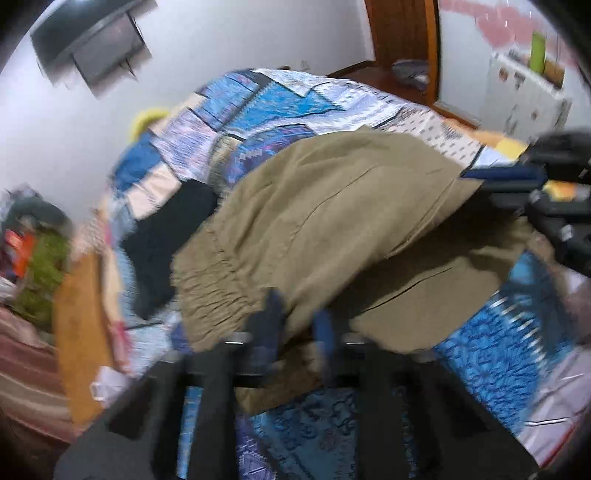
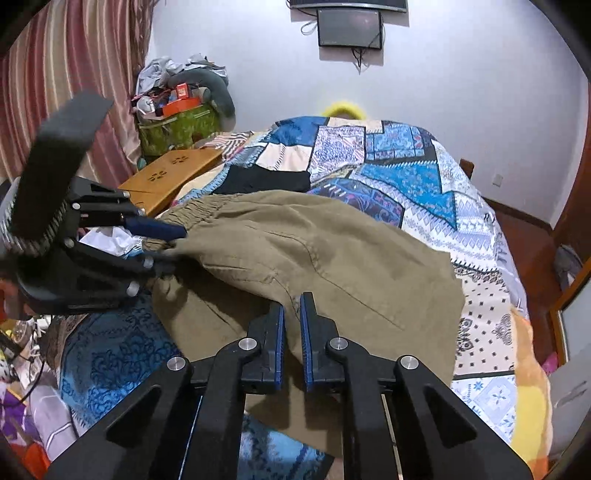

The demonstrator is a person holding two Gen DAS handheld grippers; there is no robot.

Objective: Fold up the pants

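Both claws are clamped on the pants (image 2: 314,251). Right claw (image 2: 291,306) has its blue pads (image 2: 306,332) drawn in close, pinching a fold of khaki cloth at the near edge of the pants. Left claw (image 2: 177,243) comes in from the left in the right wrist view, its jaws closed on the gathered waistband (image 2: 207,206); its own view is blurred, yet the cloth sits between the fingers (image 1: 273,317) there too.

Pants lie across the near part of the bed, on a patchwork quilt (image 2: 388,158) of blue, white and black patches, with the gripped edges raised off it and the cloth humped between the claws. A black garment (image 2: 266,181) lies flat on the quilt just beyond the waistband.

A wooden lap desk (image 2: 170,173) rests at the bed's left edge, with a green bag (image 2: 177,129) heaped with clutter behind it and a striped curtain (image 2: 74,62) further left. A dark screen (image 2: 349,27) hangs on the white wall beyond the bed.
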